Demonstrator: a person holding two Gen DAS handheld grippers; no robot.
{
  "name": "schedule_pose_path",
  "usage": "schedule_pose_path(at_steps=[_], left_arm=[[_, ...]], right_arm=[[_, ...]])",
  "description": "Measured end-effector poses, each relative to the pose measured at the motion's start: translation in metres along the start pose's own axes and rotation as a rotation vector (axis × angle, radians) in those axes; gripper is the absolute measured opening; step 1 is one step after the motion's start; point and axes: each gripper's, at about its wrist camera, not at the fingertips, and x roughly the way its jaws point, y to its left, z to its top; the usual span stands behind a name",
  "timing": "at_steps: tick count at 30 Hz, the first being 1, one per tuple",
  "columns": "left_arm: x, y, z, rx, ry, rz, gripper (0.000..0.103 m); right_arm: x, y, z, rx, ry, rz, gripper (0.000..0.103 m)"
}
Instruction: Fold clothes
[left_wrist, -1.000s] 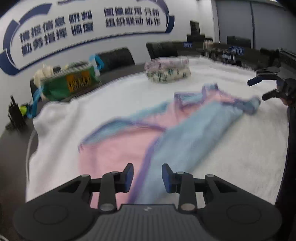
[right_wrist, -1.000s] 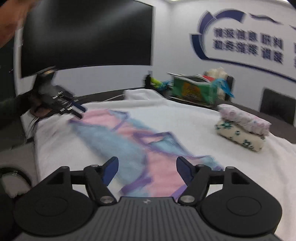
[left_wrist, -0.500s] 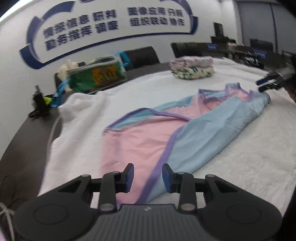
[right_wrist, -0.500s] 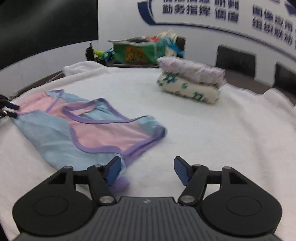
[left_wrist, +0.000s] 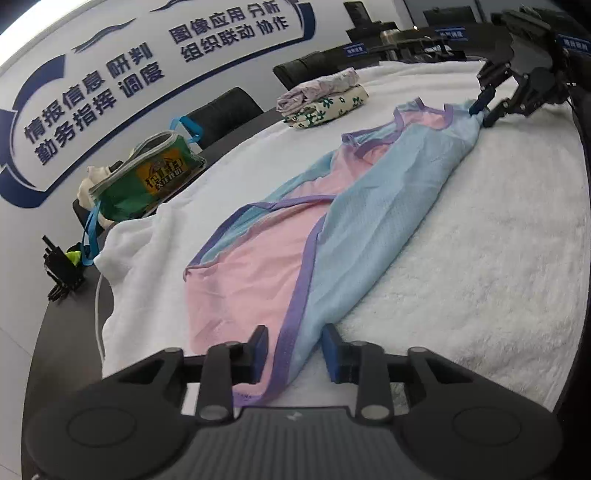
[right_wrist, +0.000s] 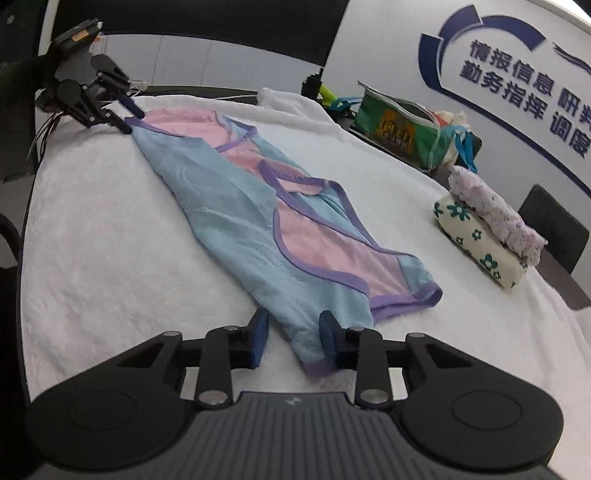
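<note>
Jaws apart on both grippers, each straddling one end of the garment, nothing clamped yet. Left gripper (left_wrist: 291, 349) has the purple-trimmed hem corner between its blue pads; right gripper (right_wrist: 291, 338) sits over the blue corner at the opposite end. Garment (left_wrist: 332, 221), pink and light blue with purple binding, lies stretched long on the white towel-covered table (left_wrist: 498, 258), one long side already laid over.

Step looks like pinching both ends before the next fold. To do it well: close low on the fabric so both layers get caught, grab at the trim and not loose mesh, keep both ends tensioned evenly when lifting so it doesn't twist.

Around: folded clothes stack (right_wrist: 487, 236) on the far side, well apart; green bag (left_wrist: 147, 181) off the towel's far edge; black chairs behind. Nothing blocks the fold path. Towel pile may snag the thin mesh.
</note>
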Motion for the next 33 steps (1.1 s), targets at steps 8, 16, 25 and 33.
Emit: schedule_pose_path(at_steps=[8, 16, 25, 33], left_arm=[[-0.007, 0.019, 0.01, -0.046, 0.022, -0.128, 0.002], [-0.02, -0.005, 0.01, -0.153, -0.064, -0.216, 0.002], [-0.029, 0.025, 0.016, -0.329, -0.139, -0.203, 0.016], [0.071, 0.072, 0.121, -0.349, -0.03, -0.112, 0.039]], right_arm=[[-0.007, -0.008, 0.001, 0.009, 0.067, -0.004, 0.002], [-0.05, -0.01, -0.013, 0.036, 0.163, -0.032, 0.002], [-0.086, -0.015, -0.029, 0.115, 0.172, -0.057, 0.008], [-0.046, -0.061, 0.034, 0.231, -0.083, -0.053, 0.038]])
